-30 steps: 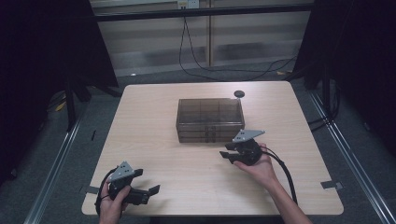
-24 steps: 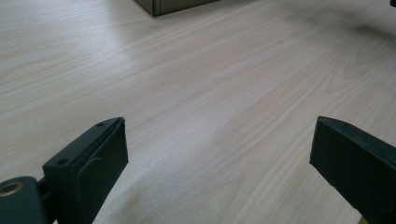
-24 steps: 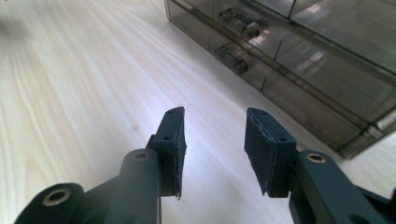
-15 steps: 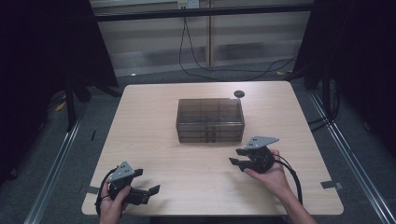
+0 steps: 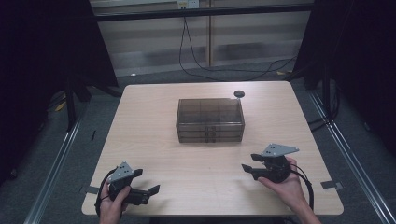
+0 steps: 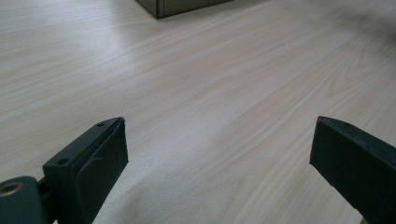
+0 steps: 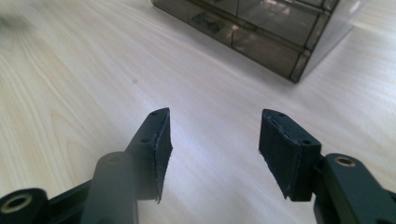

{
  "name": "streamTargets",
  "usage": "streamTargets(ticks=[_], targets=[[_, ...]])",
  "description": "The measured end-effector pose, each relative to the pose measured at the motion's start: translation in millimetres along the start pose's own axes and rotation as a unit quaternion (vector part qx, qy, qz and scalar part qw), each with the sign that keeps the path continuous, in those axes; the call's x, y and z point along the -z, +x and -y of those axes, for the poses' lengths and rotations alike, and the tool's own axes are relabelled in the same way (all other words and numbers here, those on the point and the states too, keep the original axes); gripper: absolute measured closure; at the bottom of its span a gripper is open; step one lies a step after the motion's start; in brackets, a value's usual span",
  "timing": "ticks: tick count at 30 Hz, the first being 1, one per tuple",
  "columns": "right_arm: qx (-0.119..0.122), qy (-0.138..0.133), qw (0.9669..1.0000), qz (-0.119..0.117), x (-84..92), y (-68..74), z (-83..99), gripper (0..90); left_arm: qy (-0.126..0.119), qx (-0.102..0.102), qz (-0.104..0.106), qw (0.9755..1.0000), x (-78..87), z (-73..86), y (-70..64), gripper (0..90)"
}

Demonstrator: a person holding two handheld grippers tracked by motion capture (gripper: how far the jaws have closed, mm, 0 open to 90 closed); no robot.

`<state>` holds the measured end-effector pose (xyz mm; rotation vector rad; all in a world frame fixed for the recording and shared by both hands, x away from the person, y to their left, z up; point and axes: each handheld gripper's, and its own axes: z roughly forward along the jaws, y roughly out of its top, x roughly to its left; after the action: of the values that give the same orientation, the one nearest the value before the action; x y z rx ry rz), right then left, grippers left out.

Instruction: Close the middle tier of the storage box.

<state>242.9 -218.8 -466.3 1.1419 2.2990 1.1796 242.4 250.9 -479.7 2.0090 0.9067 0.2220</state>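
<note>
step in hand: the drawer box (image 5: 210, 120) sits untouched in the middle of the table (image 5: 154, 112), and both grippers rest at the near edge; this looks like the lull before an approach, or the pause after a pull-back.
task's thing: a smoky, see-through box with compartments on top and drawer fronts facing the person, standing square on the table, well apart from both grippers.
left gripper (image 5: 148, 191): held low at the near left corner of the table, jaws spread wide with nothing between them; in the left gripper view they frame bare wood, with a corner of the box at the top edge.
right gripper (image 5: 250, 164): near the front right of the table, pointing left across it; its jaws have just been opening and stand apart with only bare table between them. in the right gripper view the box lies ahead and off to the right.
small dark disc (image 5: 239, 94): lies just behind the box's far right corner; too small to tell what it is.
next move calls for: probably turning the right gripper toward the drawer fronts, lining the open jaws up on a handle and closing gently, while the left steadies the box so it does not slide.
</note>
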Motion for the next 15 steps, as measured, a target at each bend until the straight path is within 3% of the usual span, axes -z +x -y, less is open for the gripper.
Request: streamTargets(ticks=[15], targets=[[-0.041, -0.008, 0.998, 0.048, 29.6, -8.9, 33.9, 40.3, 0.004, 0.003, -0.014, 0.9999, -0.2, -0.4, 0.8, 4.4]])
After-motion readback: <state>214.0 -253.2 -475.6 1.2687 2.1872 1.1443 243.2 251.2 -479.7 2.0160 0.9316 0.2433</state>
